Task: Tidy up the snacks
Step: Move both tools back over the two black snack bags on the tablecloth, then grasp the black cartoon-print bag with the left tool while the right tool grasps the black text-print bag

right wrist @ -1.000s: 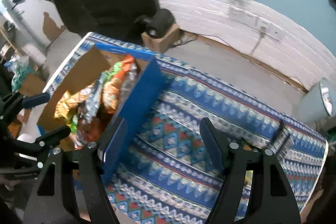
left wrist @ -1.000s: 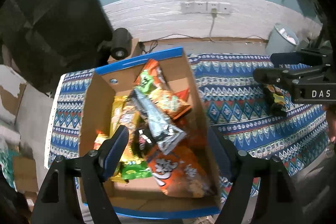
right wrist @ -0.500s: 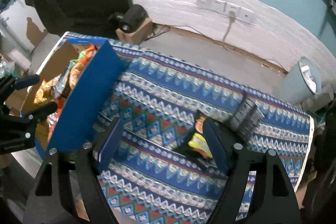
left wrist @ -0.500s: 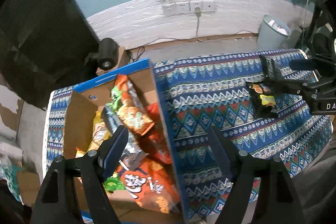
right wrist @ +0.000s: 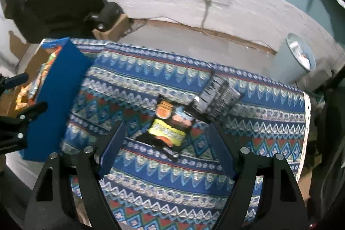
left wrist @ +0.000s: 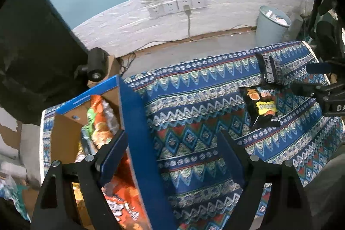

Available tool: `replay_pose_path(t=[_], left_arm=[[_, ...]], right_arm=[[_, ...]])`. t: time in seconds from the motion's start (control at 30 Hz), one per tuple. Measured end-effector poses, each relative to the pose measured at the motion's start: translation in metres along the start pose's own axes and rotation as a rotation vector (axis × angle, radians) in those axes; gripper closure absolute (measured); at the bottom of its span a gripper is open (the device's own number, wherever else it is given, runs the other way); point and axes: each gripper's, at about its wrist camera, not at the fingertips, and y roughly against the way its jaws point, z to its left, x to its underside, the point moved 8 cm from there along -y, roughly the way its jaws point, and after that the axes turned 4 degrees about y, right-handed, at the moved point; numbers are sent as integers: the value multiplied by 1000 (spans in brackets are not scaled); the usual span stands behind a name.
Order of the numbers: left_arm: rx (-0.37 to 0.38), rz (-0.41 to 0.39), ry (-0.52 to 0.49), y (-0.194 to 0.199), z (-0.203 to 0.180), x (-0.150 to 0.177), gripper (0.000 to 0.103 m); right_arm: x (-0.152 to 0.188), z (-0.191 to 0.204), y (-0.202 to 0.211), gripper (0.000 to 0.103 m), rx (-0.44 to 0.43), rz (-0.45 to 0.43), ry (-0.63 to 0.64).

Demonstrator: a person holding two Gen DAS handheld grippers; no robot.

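A blue cardboard box (left wrist: 138, 135) full of snack bags (left wrist: 101, 128) stands at the table's left end; it also shows in the right wrist view (right wrist: 58, 96). A black snack bag with a yellow label (right wrist: 170, 128) lies on the patterned cloth, next to a black ribbed pack (right wrist: 220, 96); both show in the left wrist view, the bag (left wrist: 262, 107) and the pack (left wrist: 269, 70). My left gripper (left wrist: 172, 152) is open and empty over the box's right wall. My right gripper (right wrist: 166, 143) is open and empty just above the black bag.
A patterned blue cloth (right wrist: 151, 79) covers the table. A grey bin (left wrist: 271, 25) stands on the floor behind the table's right end. A dark camera on a small carton (left wrist: 96, 64) sits behind the box. The wall holds sockets (left wrist: 176, 5).
Both grippers have swung right. The left view has shifted off the box's inside to its right wall. The right gripper has moved from beside the box to over the black snack bag.
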Motion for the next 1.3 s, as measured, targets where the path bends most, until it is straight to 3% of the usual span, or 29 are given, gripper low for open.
replay_pose_path(t=[0.53, 0.97, 1.3], left_arm=[[13, 29, -64, -66, -28, -34, 17], [48, 83, -40, -114, -34, -52, 17], [85, 110, -50, -120, -47, -49, 17]], right_arm=[[-3, -69, -65, 24, 43, 94, -159], [-20, -92, -109, 24, 73, 143, -228], [-14, -103, -131, 22, 74, 186, -250]])
